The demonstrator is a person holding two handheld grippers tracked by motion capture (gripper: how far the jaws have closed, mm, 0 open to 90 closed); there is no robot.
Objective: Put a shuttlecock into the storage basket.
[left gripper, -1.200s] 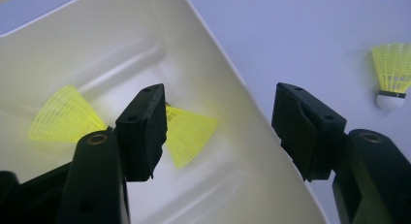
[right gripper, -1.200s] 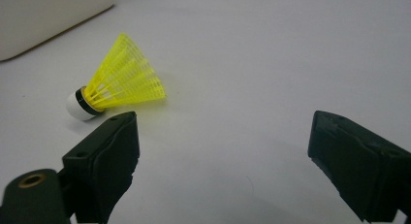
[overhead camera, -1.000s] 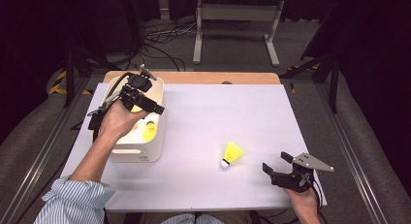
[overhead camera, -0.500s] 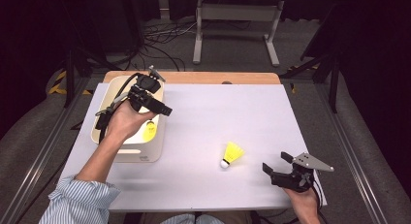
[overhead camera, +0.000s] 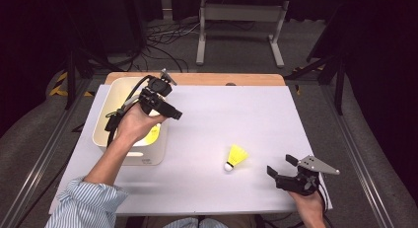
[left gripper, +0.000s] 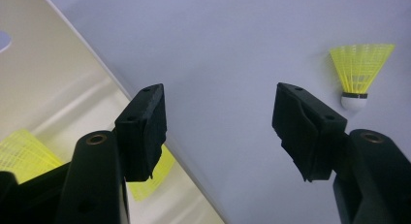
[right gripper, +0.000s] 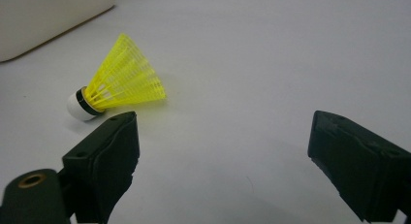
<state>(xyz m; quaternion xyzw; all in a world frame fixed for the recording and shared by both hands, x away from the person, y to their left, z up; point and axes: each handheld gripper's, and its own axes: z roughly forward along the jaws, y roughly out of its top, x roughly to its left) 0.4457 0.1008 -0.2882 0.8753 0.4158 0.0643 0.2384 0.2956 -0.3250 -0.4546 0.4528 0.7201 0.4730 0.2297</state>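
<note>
A yellow shuttlecock (overhead camera: 236,156) with a white cork lies on its side on the white table top (overhead camera: 222,119), right of centre. My right gripper (overhead camera: 279,165) rests open near the front right corner, a short way right of it. In the right gripper view the shuttlecock (right gripper: 121,81) lies beyond the left jaw, outside the empty gap of the right gripper (right gripper: 223,151). My left gripper (overhead camera: 172,112) hangs open and empty over the right rim of a white bin (overhead camera: 143,156). In the left gripper view, yellow shuttlecocks (left gripper: 24,153) lie inside the bin.
The bin (left gripper: 58,73) stands at the table's left side, with a wooden strip (overhead camera: 222,79) along the far edge behind it. Past the table are dark floor, cables and a metal stand (overhead camera: 236,20). Rails run along both sides.
My left gripper has risen from over the bin's inside and shifted right, now above its right rim and pointing toward the table's middle. The right gripper and the loose shuttlecock have stayed put.
</note>
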